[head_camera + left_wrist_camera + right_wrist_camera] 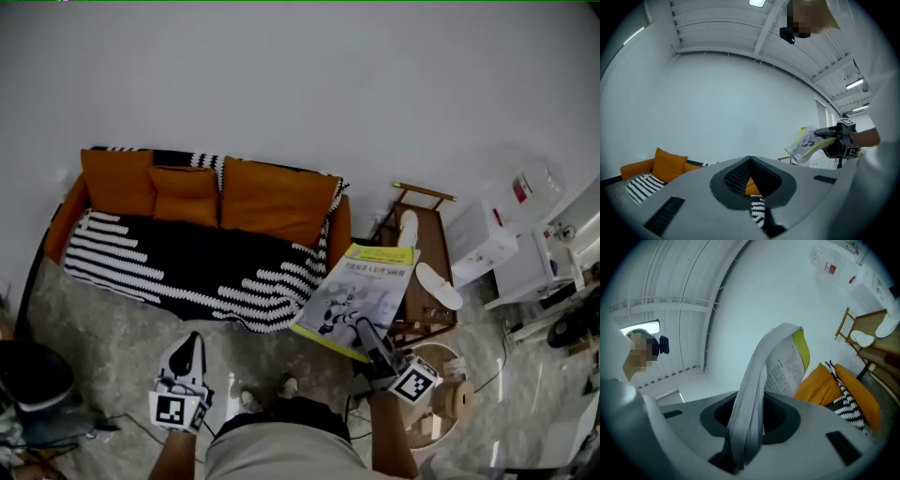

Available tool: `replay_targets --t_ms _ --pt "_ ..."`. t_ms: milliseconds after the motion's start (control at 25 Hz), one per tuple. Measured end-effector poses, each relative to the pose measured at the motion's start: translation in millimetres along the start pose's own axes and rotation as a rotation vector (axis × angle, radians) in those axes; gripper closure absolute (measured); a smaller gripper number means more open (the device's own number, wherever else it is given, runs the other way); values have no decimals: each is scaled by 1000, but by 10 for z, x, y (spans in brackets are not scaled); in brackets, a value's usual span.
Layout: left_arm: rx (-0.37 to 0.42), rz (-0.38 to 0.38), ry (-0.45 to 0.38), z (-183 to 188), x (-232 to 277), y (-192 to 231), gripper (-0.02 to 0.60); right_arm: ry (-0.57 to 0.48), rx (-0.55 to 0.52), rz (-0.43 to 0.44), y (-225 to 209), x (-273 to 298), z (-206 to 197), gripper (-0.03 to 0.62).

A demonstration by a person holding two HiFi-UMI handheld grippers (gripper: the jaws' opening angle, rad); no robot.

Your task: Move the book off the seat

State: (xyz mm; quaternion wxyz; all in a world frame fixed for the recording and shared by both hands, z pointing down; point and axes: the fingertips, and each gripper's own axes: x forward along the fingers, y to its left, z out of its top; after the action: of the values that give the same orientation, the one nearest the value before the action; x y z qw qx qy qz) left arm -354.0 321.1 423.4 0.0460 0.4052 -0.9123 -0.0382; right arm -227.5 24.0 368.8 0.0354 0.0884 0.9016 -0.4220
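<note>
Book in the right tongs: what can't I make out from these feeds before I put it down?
- book cover print: too small to read in the head view; the right gripper view shows only page edges and an inner page.
- right tongs pads: buried under the pages in their own view.
- wooden stand: its near left part is hidden behind the book in the head view.
</note>
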Motion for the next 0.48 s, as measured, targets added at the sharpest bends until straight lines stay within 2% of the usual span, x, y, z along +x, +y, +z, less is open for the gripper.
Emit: replay_targets --t_ms 160,320,480 --pt "-1 -165 23 -90 349 -540 565 -51 30 -60 29 -501 9 467" --pt "21 -321 41 -131 744 -1111 565 -94 -5 -157 -80 -986 121 468" --pt "38 -475 68 -203 1000 -1901 565 -199 -18 -272 -220 -1811 357 467"
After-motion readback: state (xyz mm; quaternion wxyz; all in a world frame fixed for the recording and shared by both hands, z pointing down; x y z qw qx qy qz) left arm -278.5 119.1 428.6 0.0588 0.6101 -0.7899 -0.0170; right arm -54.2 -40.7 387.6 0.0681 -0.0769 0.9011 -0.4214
